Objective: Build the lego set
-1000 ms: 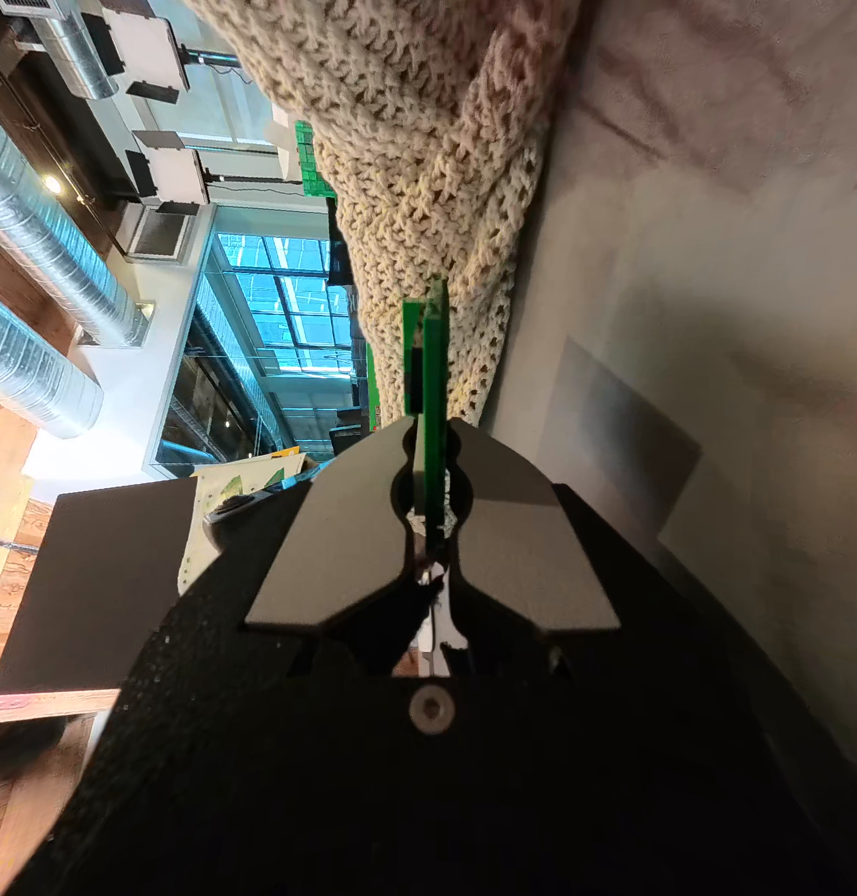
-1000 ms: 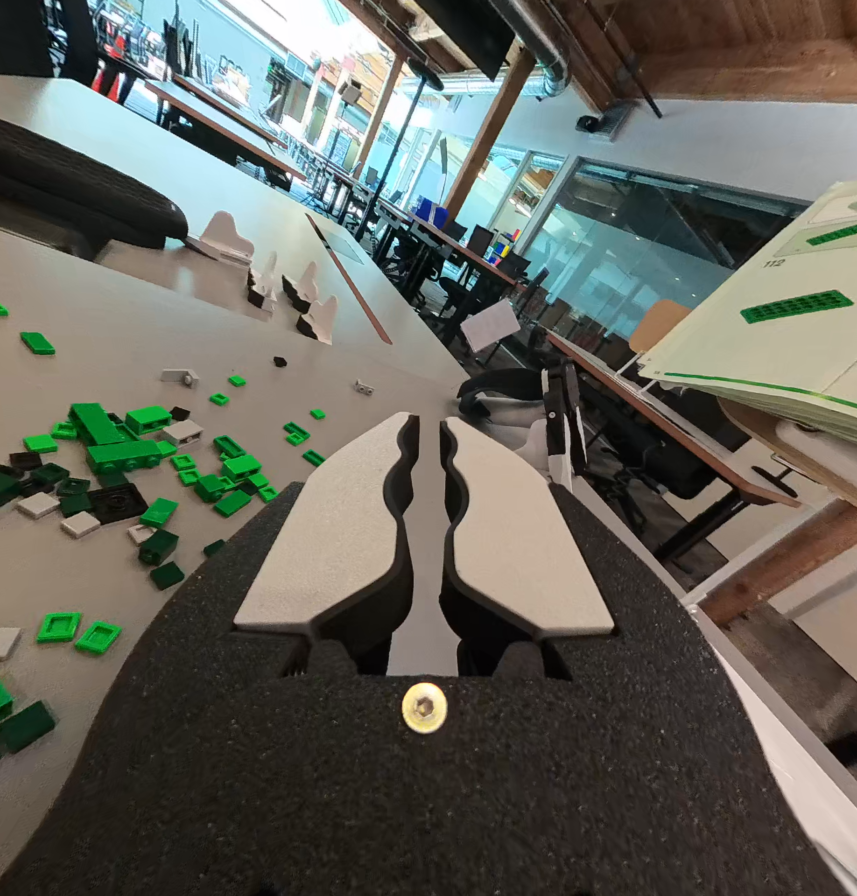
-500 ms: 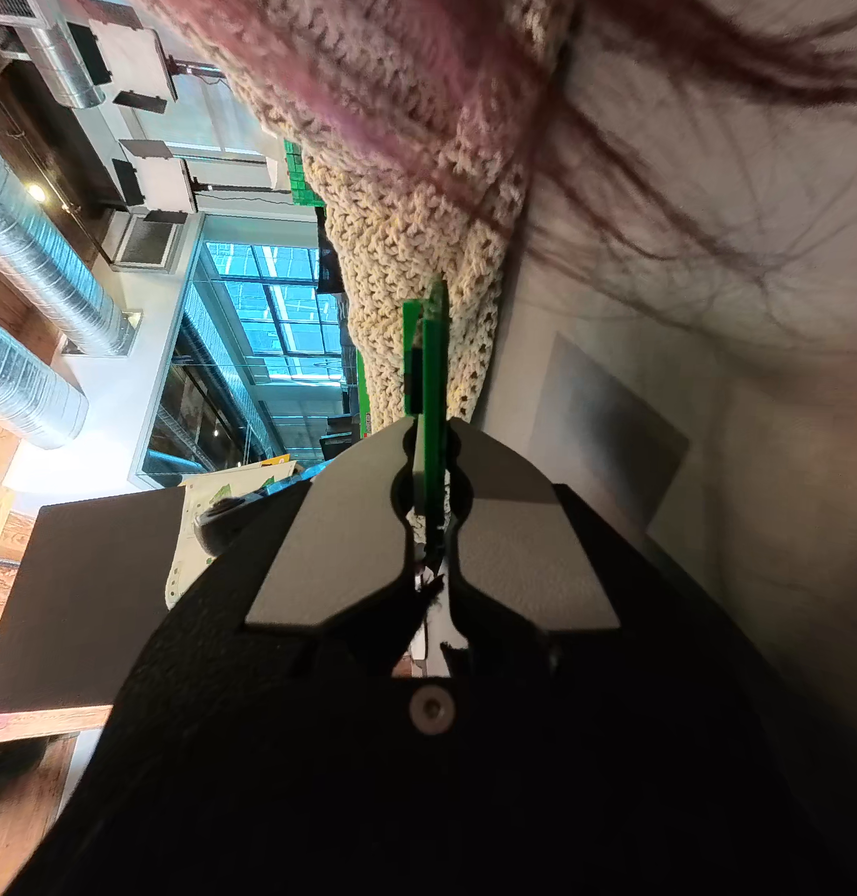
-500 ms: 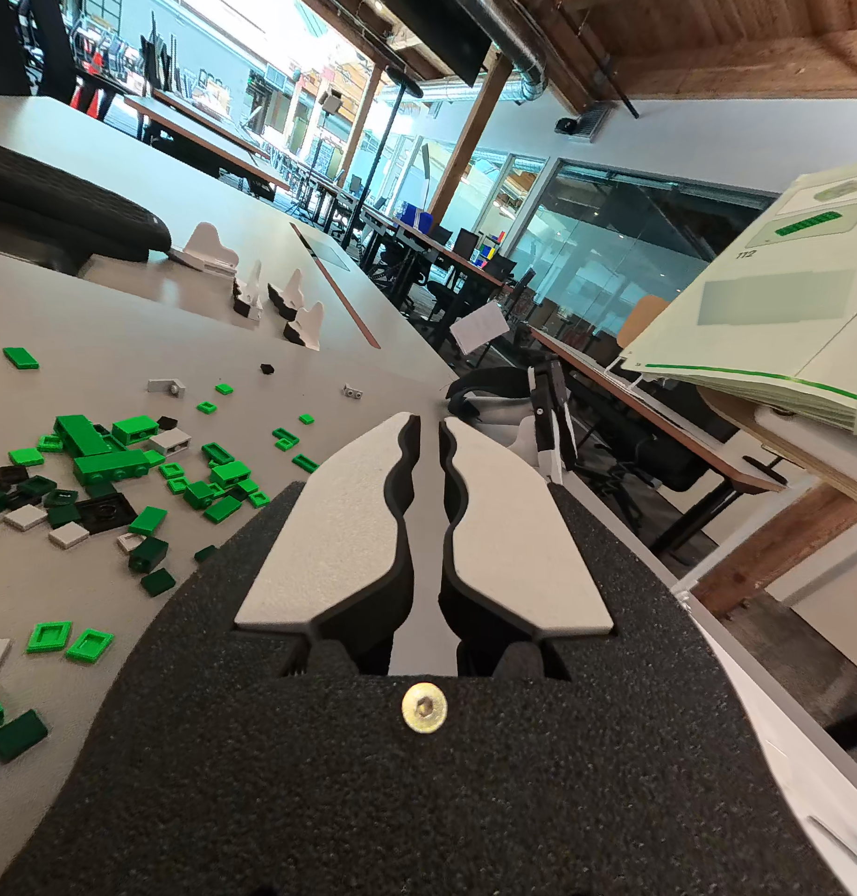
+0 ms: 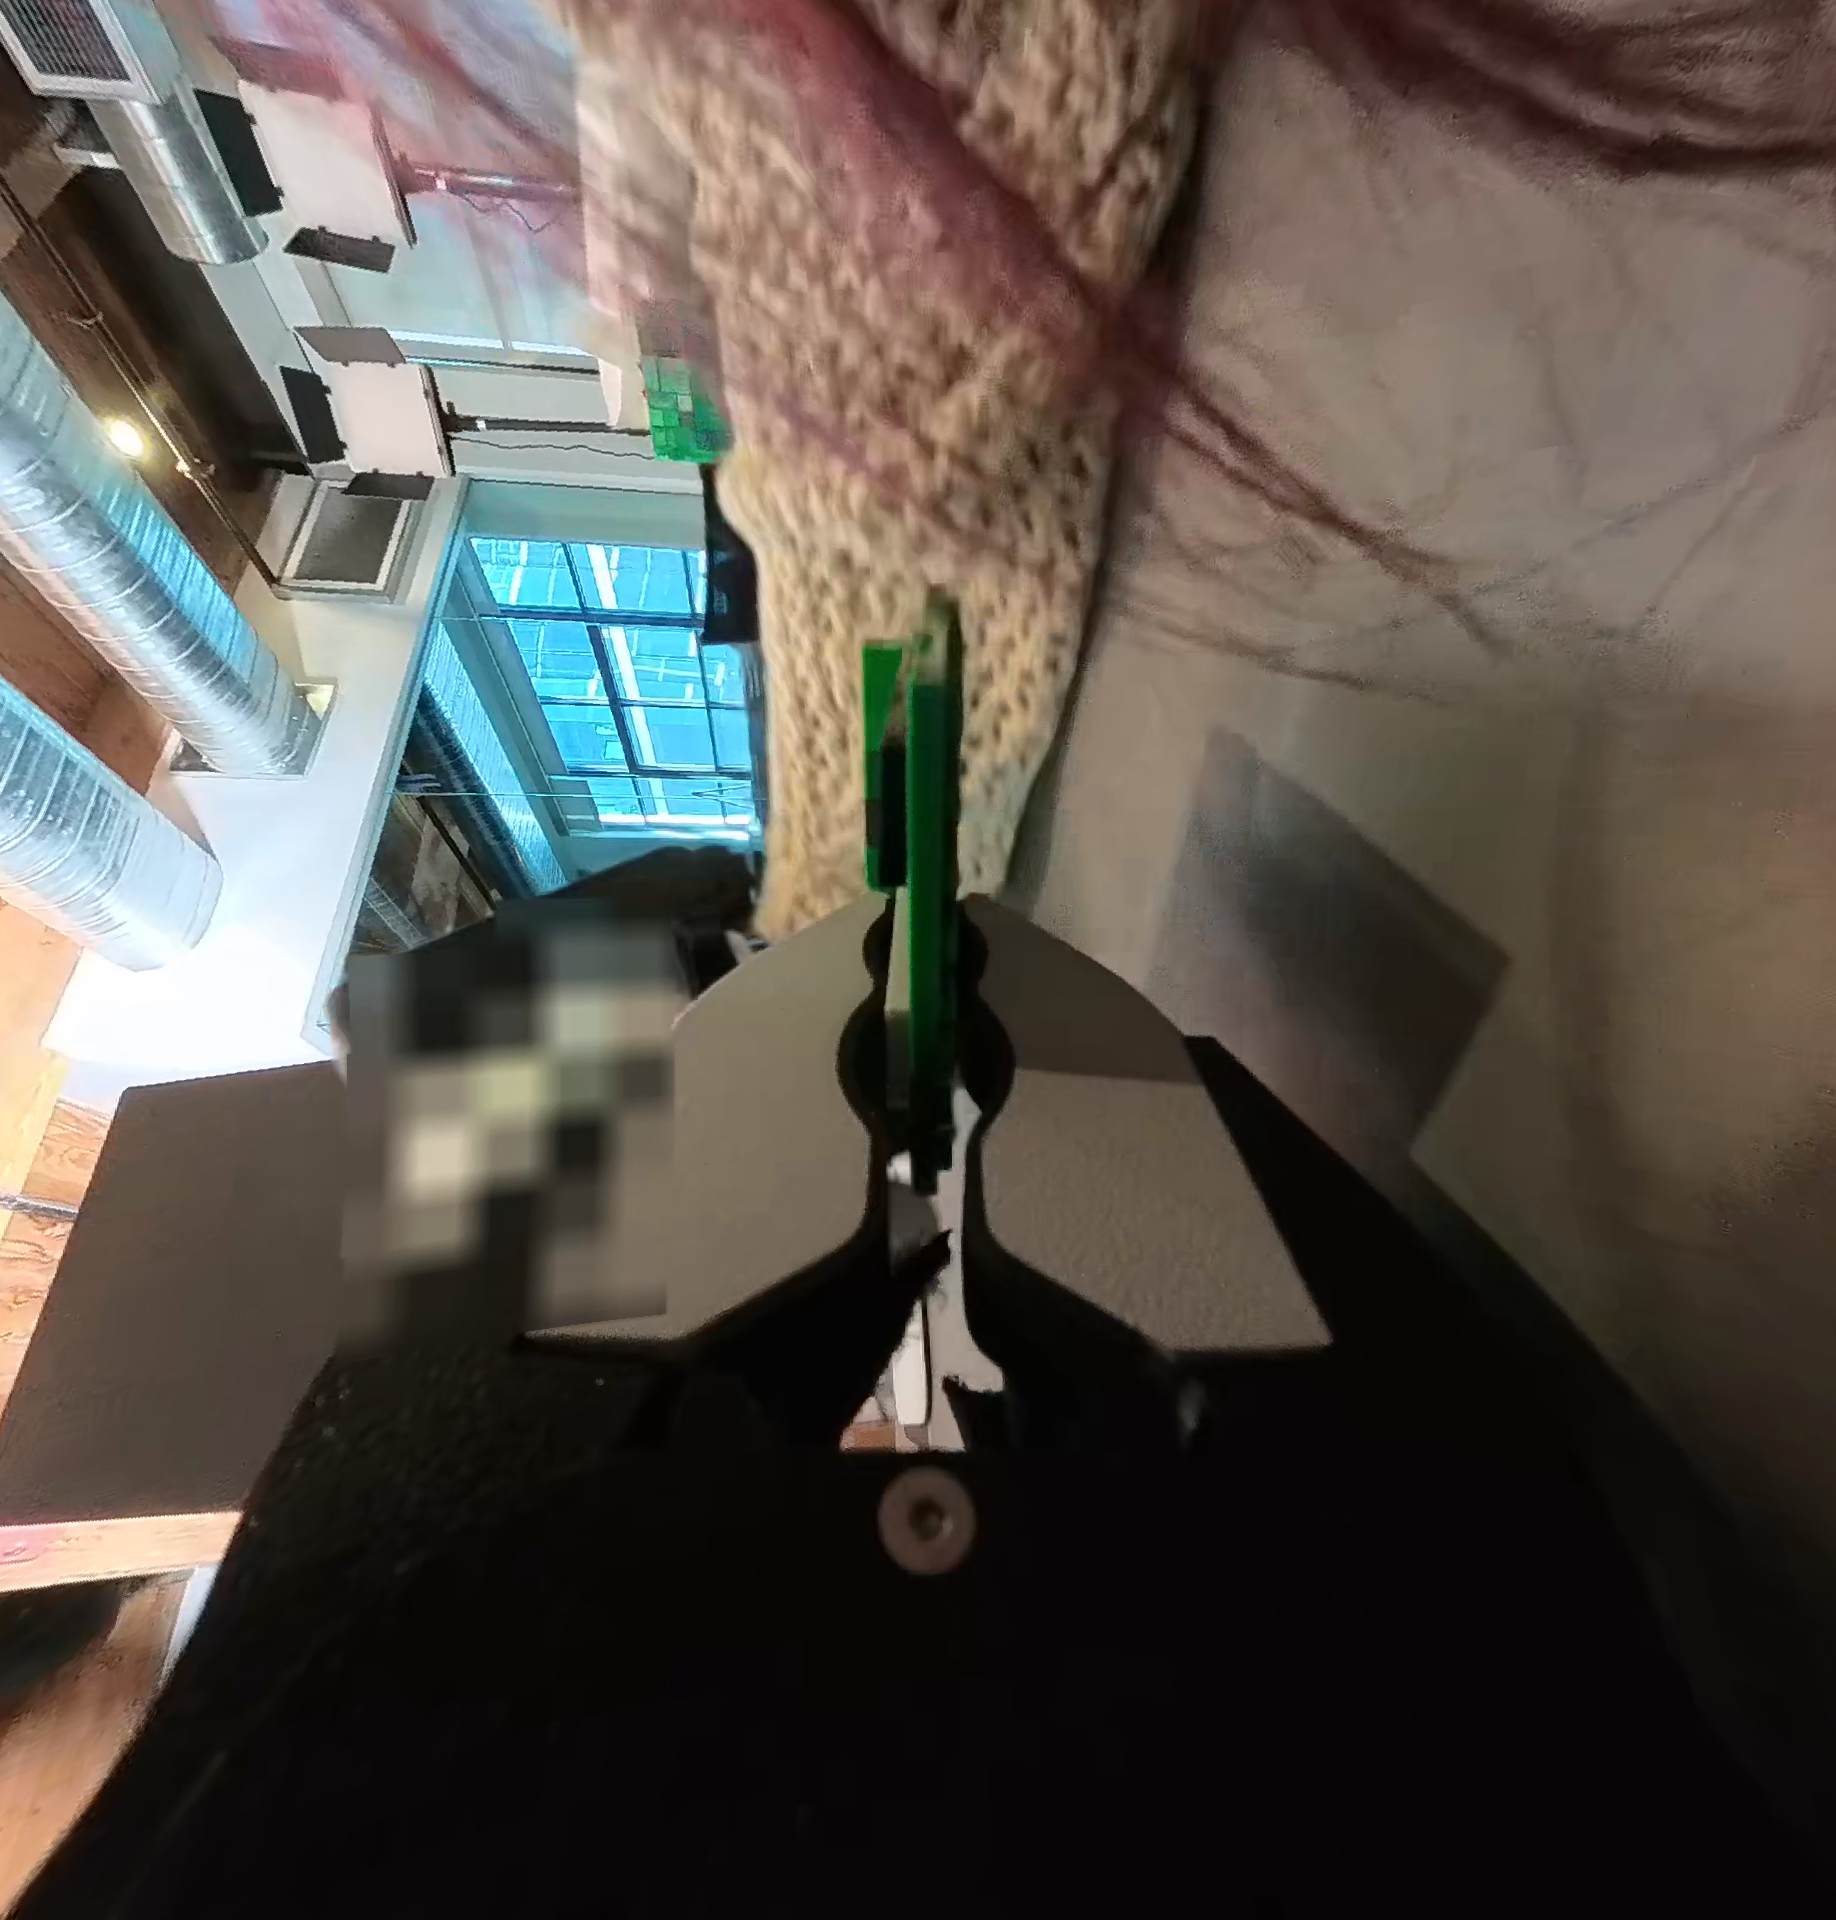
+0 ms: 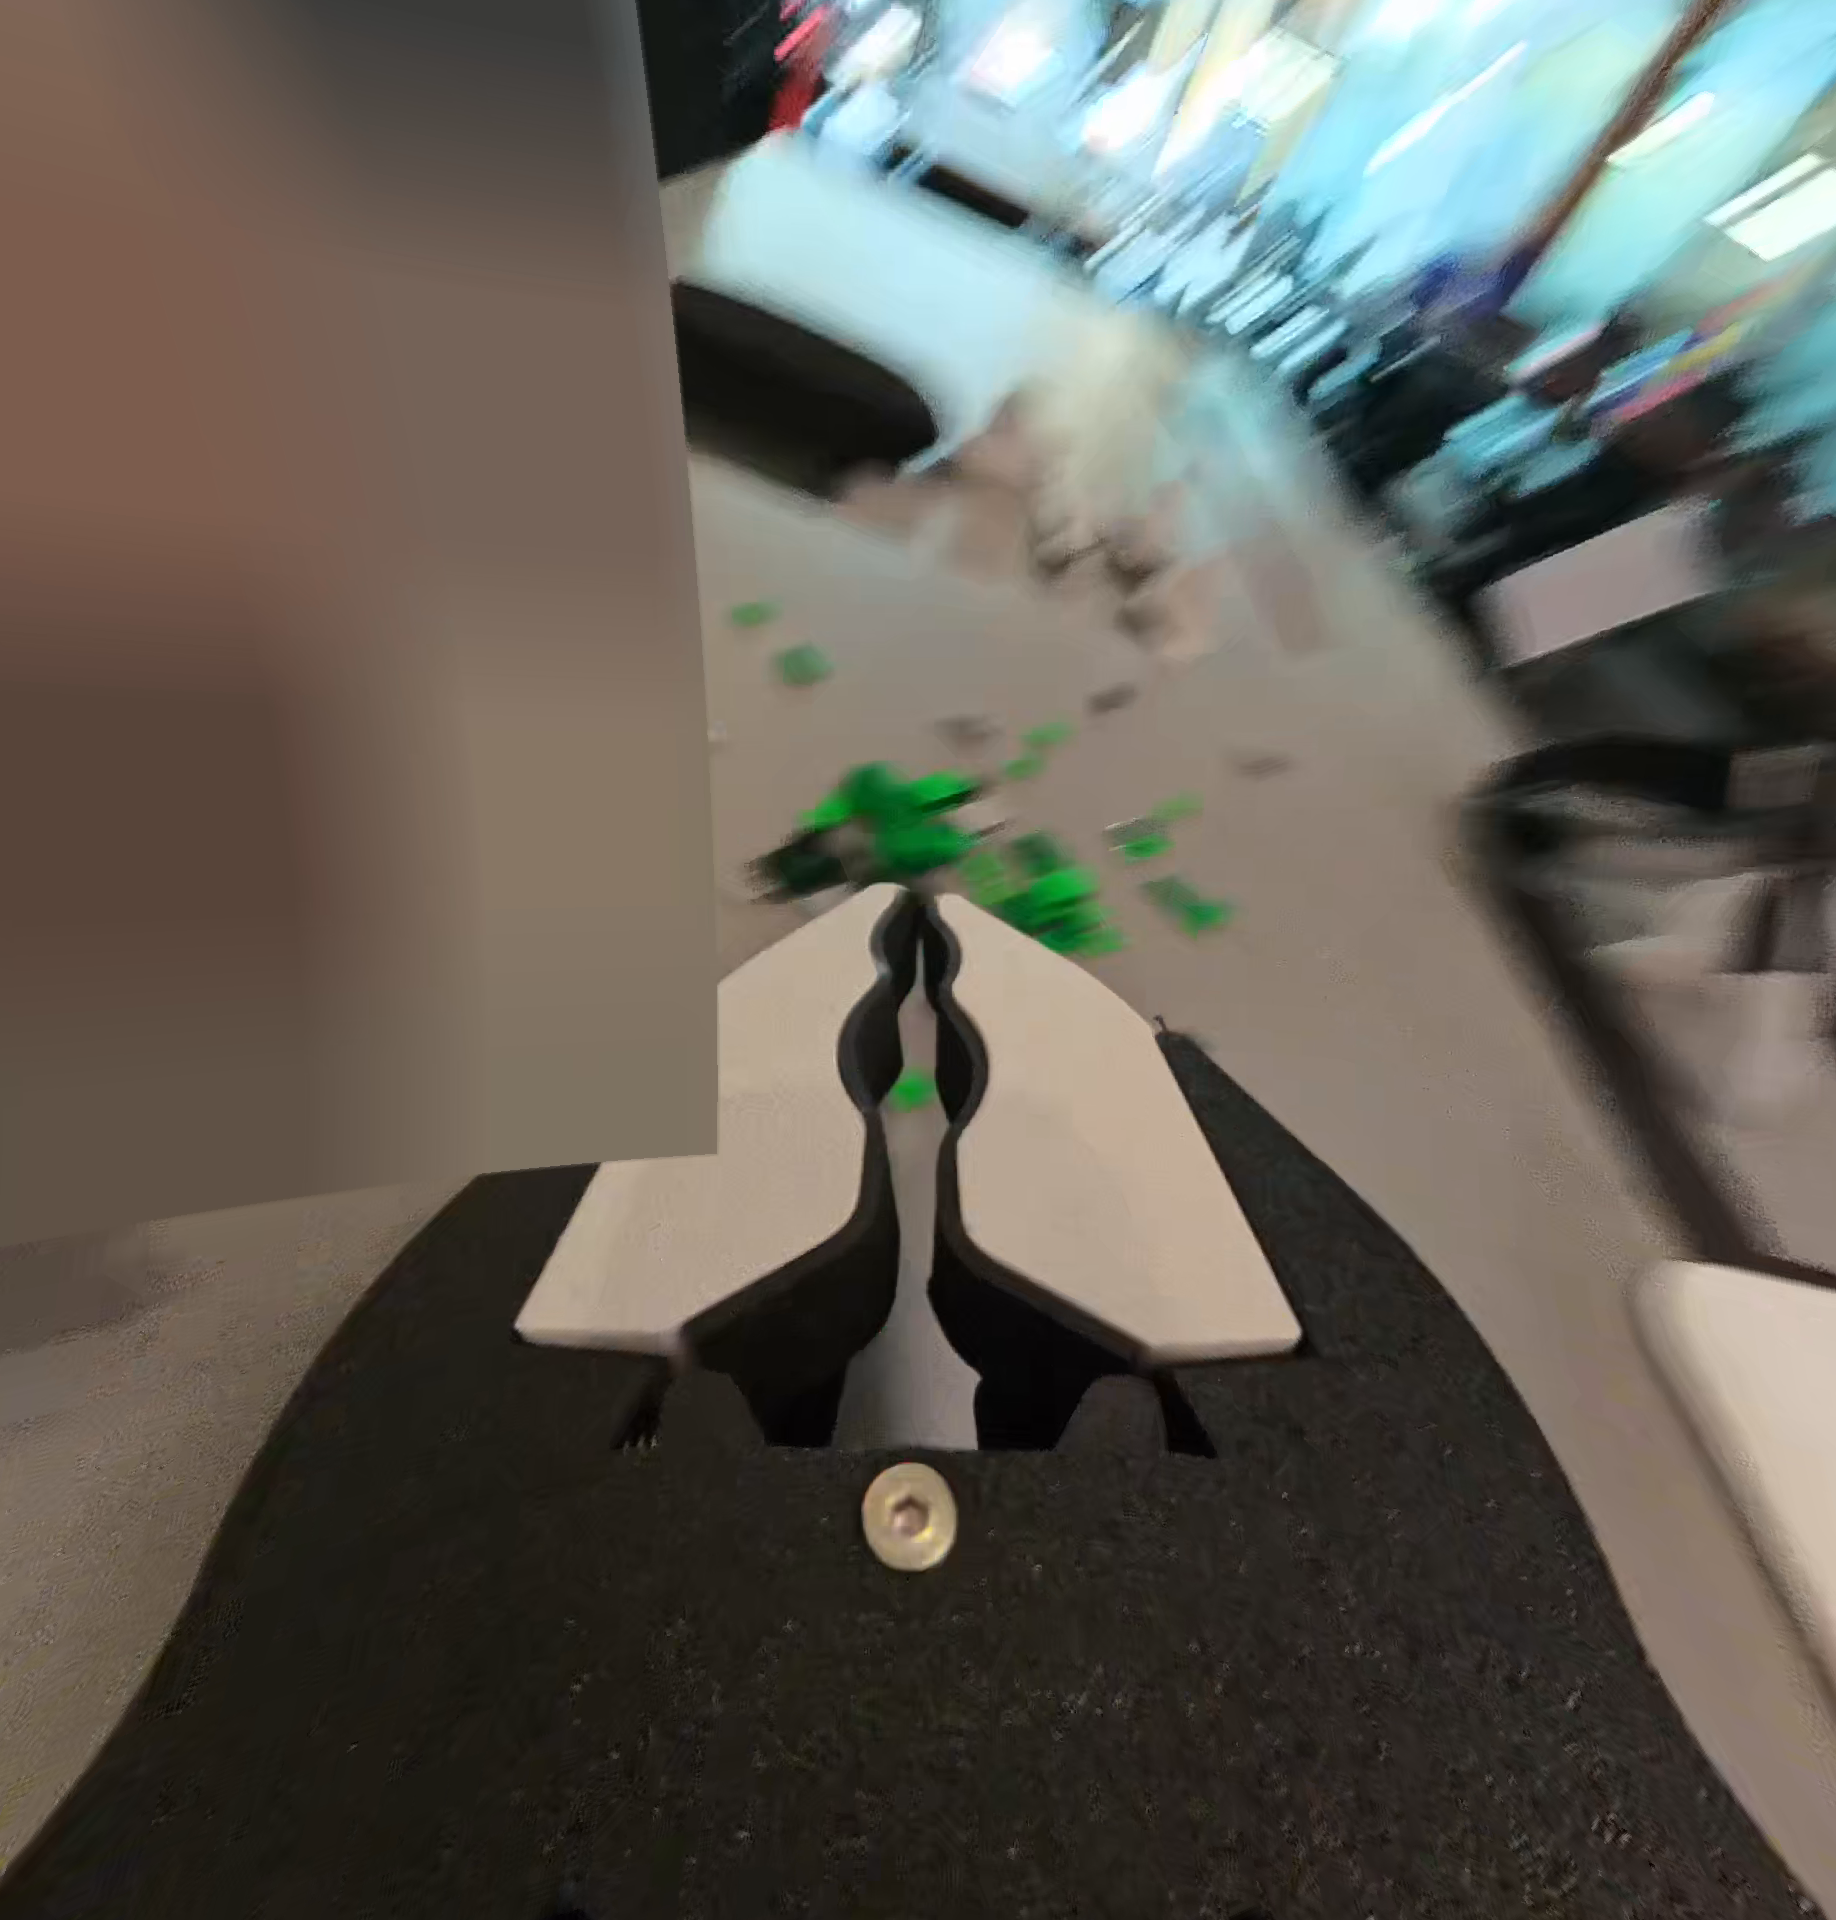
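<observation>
A thin green lego plate assembly (image 5: 919, 831) stands edge-on, clamped, while blurred loose green lego pieces (image 6: 935, 842) lie scattered on the grey table (image 6: 1257, 935).

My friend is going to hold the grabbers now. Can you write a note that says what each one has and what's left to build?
Left gripper: shut on a thin green lego assembly, held edge-on and up off the table, close to a knit sleeve.
Right gripper: shut and holding nothing, pointing at the pile of loose green pieces on the grey table. This view is blurred, so single pieces cannot be told apart.
Done: a few green plates are joined in the left gripper.
Left: many loose pieces are not yet attached. Probably pick the next one with the right gripper.
</observation>
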A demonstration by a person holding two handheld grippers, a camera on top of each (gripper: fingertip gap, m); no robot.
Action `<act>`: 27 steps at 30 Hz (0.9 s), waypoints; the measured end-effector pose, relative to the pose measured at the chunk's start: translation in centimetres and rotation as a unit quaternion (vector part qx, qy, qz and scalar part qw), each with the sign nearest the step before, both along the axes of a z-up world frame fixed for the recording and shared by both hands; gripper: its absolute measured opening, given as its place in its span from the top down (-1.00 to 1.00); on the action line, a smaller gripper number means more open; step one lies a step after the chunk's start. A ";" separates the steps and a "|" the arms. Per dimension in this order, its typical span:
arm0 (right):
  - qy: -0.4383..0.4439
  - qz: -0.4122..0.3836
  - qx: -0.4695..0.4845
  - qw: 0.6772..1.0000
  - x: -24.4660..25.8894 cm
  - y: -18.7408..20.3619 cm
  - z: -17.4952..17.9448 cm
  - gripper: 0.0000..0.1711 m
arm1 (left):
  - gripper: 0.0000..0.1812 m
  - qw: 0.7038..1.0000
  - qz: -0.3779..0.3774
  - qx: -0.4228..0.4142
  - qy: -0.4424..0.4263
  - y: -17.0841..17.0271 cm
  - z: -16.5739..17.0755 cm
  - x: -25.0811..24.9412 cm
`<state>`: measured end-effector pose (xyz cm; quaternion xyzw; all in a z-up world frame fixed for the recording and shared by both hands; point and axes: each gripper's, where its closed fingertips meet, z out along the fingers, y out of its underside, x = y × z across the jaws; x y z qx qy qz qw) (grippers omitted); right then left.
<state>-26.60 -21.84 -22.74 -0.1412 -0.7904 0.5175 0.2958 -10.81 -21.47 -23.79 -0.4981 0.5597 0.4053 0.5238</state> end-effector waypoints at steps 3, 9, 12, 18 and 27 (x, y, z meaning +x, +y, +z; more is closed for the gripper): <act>-0.158 0.050 0.067 0.984 4.5 -1.2 -3.1 0.91 | 0.91 1.000 -0.003 -0.003 0.001 0.0 -0.1 0.1; -0.181 -0.027 0.137 0.973 4.8 -1.1 -5.3 0.80 | 0.90 1.000 -0.006 -0.008 0.003 -0.1 -0.4 0.2; -0.208 -0.027 0.108 0.972 4.9 -1.6 -5.2 0.78 | 0.90 1.000 -0.007 -0.010 0.004 -0.1 -0.5 0.3; -0.230 -0.036 0.111 0.966 4.7 -1.9 -5.6 0.85 | 0.90 1.000 -0.010 -0.011 0.007 -0.2 -0.5 0.4; -0.245 -0.036 0.229 0.941 8.0 2.2 -3.2 0.92 | 0.91 0.999 0.050 0.011 -0.012 0.4 0.7 -1.6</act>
